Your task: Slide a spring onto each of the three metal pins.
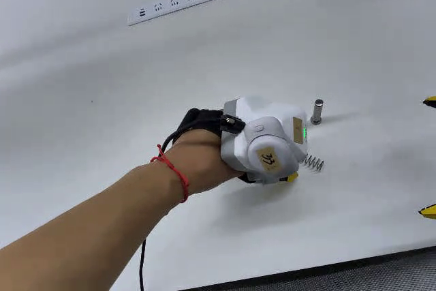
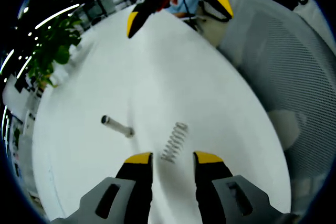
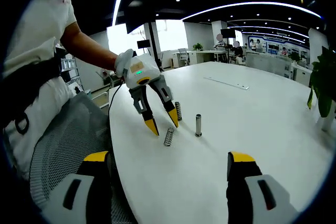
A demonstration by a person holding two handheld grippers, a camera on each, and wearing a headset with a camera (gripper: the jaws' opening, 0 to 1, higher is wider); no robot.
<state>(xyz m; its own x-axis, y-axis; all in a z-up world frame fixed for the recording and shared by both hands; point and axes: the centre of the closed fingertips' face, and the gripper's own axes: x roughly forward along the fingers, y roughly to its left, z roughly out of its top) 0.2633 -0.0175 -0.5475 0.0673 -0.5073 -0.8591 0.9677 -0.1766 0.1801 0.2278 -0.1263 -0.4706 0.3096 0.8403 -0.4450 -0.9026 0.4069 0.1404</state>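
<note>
**Left gripper lines up on the loose spring**

Pickup stage here: the left gripper [image 2: 174, 160] is down at the bench [image 1: 95, 80] with its fingers [image 2: 139, 159] parted. One yellow tip sits on either side of the near end of the spring [image 2: 174, 141], not gripping it. The spring lies flat, its long axis running roughly left-right and pointing away from the fingers along their reach. Just beyond it on the far side stands a metal pin [image 1: 317, 111], upright and bare. The right gripper [image 3: 169, 157] hangs off to the right, spread wide, holding nothing. Next move, I'd say: pinch the spring across its coils, tip it vertical, and lower it over that pin's top.
</note>
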